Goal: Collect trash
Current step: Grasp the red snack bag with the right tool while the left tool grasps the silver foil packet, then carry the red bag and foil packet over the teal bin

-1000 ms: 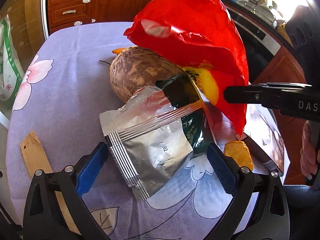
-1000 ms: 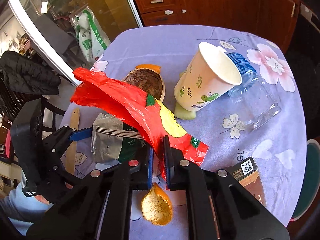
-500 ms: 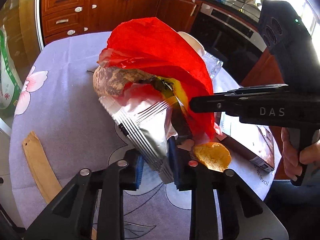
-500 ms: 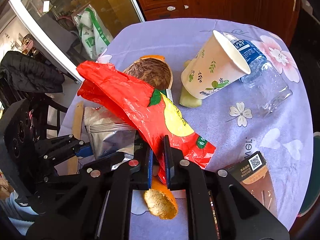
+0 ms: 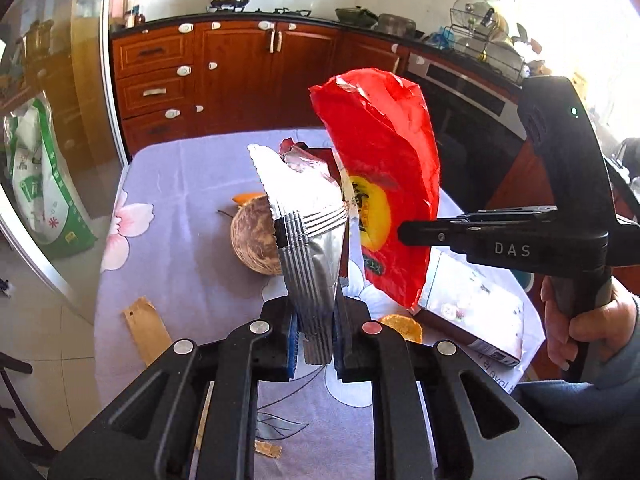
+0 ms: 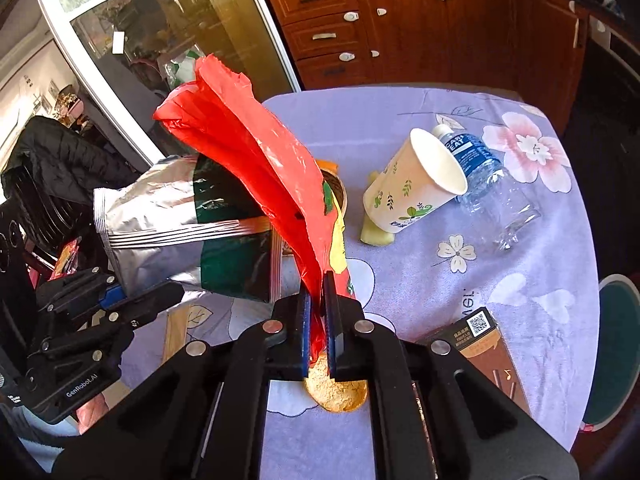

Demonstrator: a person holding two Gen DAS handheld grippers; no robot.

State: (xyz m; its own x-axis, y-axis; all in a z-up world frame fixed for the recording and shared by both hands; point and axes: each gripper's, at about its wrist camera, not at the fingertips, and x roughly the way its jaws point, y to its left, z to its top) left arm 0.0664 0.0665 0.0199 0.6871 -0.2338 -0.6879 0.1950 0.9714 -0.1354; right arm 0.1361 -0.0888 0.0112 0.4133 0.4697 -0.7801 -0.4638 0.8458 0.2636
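Note:
My left gripper (image 5: 316, 320) has its jaws closing on a silver foil snack packet (image 5: 308, 248), pinched by its lower corner and held upright above the table. Seen from the right wrist, the same packet (image 6: 152, 216) shows a dark green printed side, and the left gripper (image 6: 132, 294) sits under it. My right gripper (image 6: 318, 312) is shut on a red plastic bag (image 6: 256, 152) that rises from its pads, off the cloth. In the left wrist view the red bag (image 5: 384, 152) hangs just right of the packet, with the right gripper (image 5: 400, 232) reaching in from the right.
The table's lilac floral cloth (image 5: 180, 184) carries a brown coconut shell (image 5: 254, 240), a tipped paper cup (image 6: 416, 184), a clear plastic bottle (image 6: 488, 184), a brown carton (image 6: 484, 344), an orange peel (image 6: 336, 388) and a wooden strip (image 5: 144, 328). Wooden cabinets stand behind.
The left jaws went from wide open around the foil packet to closed on it and lifted it off the table. The right gripper rose with the red bag.

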